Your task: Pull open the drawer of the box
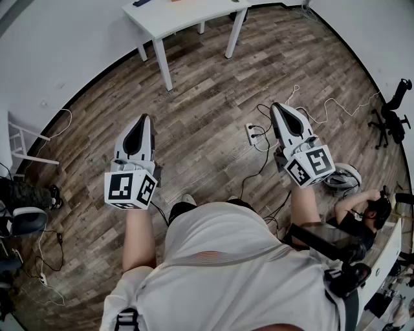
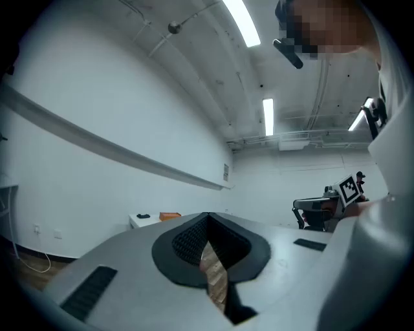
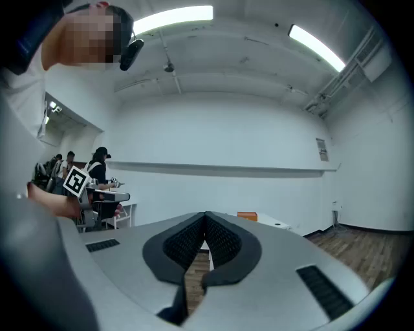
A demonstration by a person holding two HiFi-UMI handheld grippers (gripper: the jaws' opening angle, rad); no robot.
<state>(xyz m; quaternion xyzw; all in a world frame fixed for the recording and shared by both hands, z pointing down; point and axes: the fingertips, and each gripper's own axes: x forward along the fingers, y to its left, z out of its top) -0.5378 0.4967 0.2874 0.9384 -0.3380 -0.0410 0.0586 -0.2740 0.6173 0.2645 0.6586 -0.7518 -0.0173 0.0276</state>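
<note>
Step in hand: approach only, and nothing has been touched yet.

- Left gripper (image 1: 143,119) and right gripper (image 1: 278,106) are held out over the wooden floor (image 1: 213,110). The jaws of each are closed together with nothing between them.
- No box with a drawer can be made out for certain. A small orange object (image 2: 170,216) is seen on the white table (image 1: 174,19), well ahead of both grippers, and may be it.
- Next move, as judged: the table is to be approached, the drawer front located, and one gripper's jaws parted for the pull.
</note>
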